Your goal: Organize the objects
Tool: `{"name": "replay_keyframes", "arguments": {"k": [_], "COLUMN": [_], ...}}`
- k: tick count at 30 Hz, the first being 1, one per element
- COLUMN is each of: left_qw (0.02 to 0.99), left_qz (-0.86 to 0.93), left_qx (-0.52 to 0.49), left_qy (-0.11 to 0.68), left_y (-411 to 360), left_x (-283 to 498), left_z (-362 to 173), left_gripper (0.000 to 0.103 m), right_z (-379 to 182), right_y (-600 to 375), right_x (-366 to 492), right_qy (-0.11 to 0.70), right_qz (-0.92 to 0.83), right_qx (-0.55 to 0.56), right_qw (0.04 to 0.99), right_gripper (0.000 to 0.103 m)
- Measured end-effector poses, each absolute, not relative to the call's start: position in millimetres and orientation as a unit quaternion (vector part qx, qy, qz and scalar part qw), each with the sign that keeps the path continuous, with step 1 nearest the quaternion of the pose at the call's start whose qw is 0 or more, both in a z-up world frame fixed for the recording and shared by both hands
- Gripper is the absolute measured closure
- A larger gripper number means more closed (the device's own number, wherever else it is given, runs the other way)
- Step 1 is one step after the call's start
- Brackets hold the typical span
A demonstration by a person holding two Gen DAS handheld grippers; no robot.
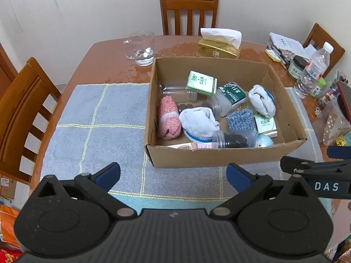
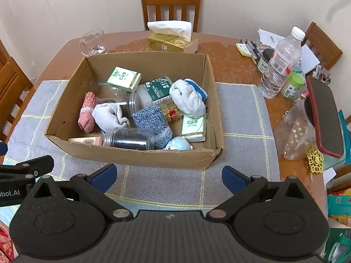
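An open cardboard box (image 1: 219,155) (image 2: 140,156) stands on a grey checked mat (image 1: 98,118) (image 2: 241,118). Inside lie a pink rolled sock (image 1: 169,118) (image 2: 87,111), white socks (image 1: 198,121) (image 2: 188,98), a blue-grey sock (image 2: 153,120), two green tissue packs (image 1: 201,82) (image 2: 194,128), a medical cotton jar (image 1: 230,96) (image 2: 156,91), clear jars (image 1: 230,139) (image 2: 128,139) and a small blue figurine (image 2: 178,145). My left gripper (image 1: 173,176) is open and empty, just in front of the box. My right gripper (image 2: 169,176) is open and empty, also before the box.
A tissue box (image 1: 218,46) (image 2: 171,37) and a glass jug (image 1: 141,48) (image 2: 92,42) stand behind the box. A water bottle (image 2: 280,63), jars, pens, papers, a phone (image 2: 324,118) and a plastic bag crowd the table's right side. Wooden chairs (image 1: 188,11) surround the table.
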State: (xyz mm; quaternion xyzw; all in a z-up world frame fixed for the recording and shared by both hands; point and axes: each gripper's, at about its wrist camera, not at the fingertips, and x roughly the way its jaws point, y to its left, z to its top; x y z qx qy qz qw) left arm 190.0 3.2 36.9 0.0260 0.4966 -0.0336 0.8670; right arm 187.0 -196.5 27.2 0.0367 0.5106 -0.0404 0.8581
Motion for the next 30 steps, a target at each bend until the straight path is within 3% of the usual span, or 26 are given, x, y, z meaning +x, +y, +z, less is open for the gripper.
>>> {"name": "replay_keyframes", "arguments": {"k": [30], "left_qw": [0.874], "left_qz": [-0.024], "left_qx": [0.058], "left_qy": [0.481], "left_y": [-7.0], "left_x": [188.5], "left_z": [44.1], "left_gripper": [0.001], "right_z": [31.3], "right_y": [-198.5], "right_x": [184.9], "right_qy": [0.508], "right_qz": [-0.052], "right_qx": [0.039], "right_qw": [0.859], "right_gripper": [0.0]}}
